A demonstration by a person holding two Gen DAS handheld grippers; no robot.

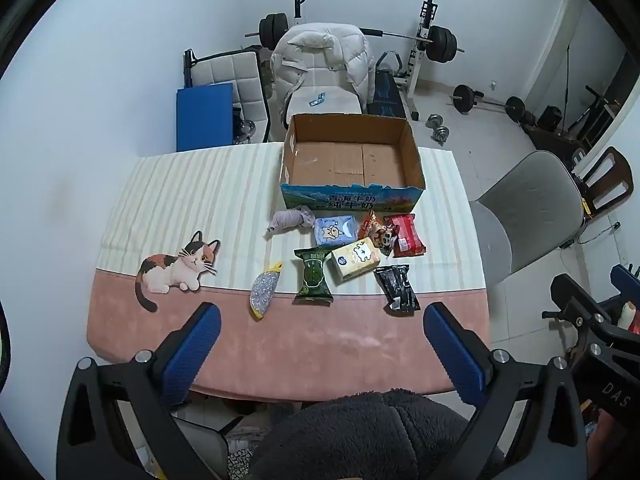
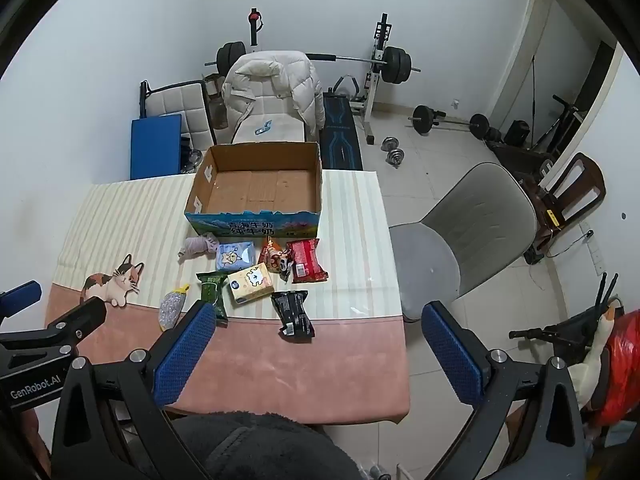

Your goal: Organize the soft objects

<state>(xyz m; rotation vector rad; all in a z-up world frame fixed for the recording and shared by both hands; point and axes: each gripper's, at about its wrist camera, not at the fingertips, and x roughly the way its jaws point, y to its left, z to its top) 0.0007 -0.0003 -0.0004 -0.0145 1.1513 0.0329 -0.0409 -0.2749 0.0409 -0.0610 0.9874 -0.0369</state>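
Between my two sets of fingers nothing is held: I carry the left gripper point(image 1: 322, 344) and the right gripper point(image 2: 316, 344) spread wide and empty, above the near pink edge of the tablecloth point(image 1: 320, 344), pulled back from the items. I judge this standoff keeps the whole cluster in both views before a first pick is chosen.

Nearest ahead of the left gripper lies the glittery scrub sponge point(image 1: 264, 290), long axis running away from me and leaning slightly right, yellow tip far. Just right of it sits the green snack packet point(image 1: 313, 277), long axis also near-to-far. Ahead of the right gripper lies the black packet point(image 2: 293, 313), long axis near-to-far, tilted slightly, near end toward me.

Farther out: the yellow tissue pack point(image 1: 355, 260), turned diagonally; the blue tissue pack point(image 1: 335, 231); the orange snack bag point(image 1: 376, 234); the red packet point(image 1: 406, 236), long axis near-to-far; the crumpled grey cloth point(image 1: 290, 220), stretched left to right.

Beyond these stands the open cardboard box point(image 1: 352, 196), apparently empty, long side across my line of reach. Its position directly behind the cluster suggests it is the destination.
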